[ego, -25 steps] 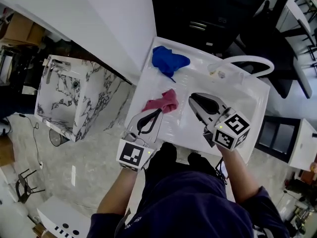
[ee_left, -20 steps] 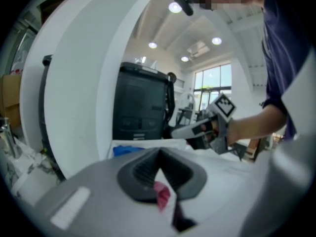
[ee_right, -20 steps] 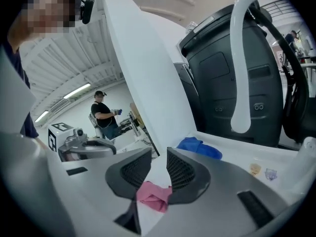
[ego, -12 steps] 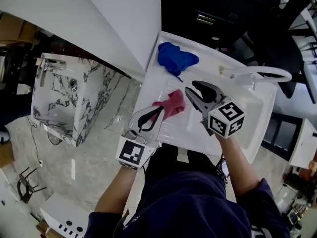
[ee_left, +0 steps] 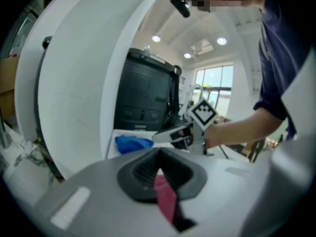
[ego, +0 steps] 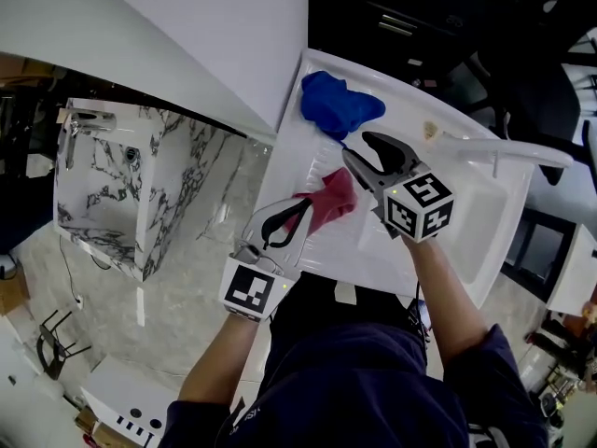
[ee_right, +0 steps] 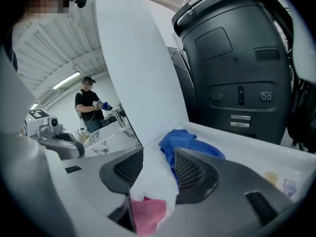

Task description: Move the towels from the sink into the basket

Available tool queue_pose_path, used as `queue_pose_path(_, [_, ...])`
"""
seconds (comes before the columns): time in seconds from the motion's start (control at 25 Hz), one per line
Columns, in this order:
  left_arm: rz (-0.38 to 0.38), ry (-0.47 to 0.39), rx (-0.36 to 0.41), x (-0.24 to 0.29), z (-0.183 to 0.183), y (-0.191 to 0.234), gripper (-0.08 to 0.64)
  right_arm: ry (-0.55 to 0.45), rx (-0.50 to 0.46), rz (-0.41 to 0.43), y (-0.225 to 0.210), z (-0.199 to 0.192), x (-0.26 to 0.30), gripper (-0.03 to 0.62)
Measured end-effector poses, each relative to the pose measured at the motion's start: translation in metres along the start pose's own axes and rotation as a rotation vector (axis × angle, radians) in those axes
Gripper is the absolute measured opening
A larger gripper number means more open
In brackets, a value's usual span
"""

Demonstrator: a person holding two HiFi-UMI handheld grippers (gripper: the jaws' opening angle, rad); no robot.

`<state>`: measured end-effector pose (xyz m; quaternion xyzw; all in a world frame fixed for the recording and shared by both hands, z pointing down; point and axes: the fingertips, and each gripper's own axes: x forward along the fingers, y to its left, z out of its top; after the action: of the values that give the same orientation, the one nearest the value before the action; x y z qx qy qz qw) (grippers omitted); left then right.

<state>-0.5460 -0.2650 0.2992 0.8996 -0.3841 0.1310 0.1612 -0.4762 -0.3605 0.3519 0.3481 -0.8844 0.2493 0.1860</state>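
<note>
Risk: pink towel, thinly pinched in my left gripper, slipping out as my right gripper, jaws just opened, empty, reaches for upper-centre blue towel.

The far towel lies in the sink's back left corner. The near towel lies before it, in my left gripper, with my right gripper between the two.

The right gripper opened, apparently empty, and neared the blue towel.
</note>
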Motion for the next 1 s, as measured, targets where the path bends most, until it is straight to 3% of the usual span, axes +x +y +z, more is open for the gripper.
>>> queue_pose_path(1.0, [-0.031,0.023,-0.053,0.011,-0.015,0.009,0.003,0.116,-0.095,-0.137,-0.048,-0.025,0.080,0.258])
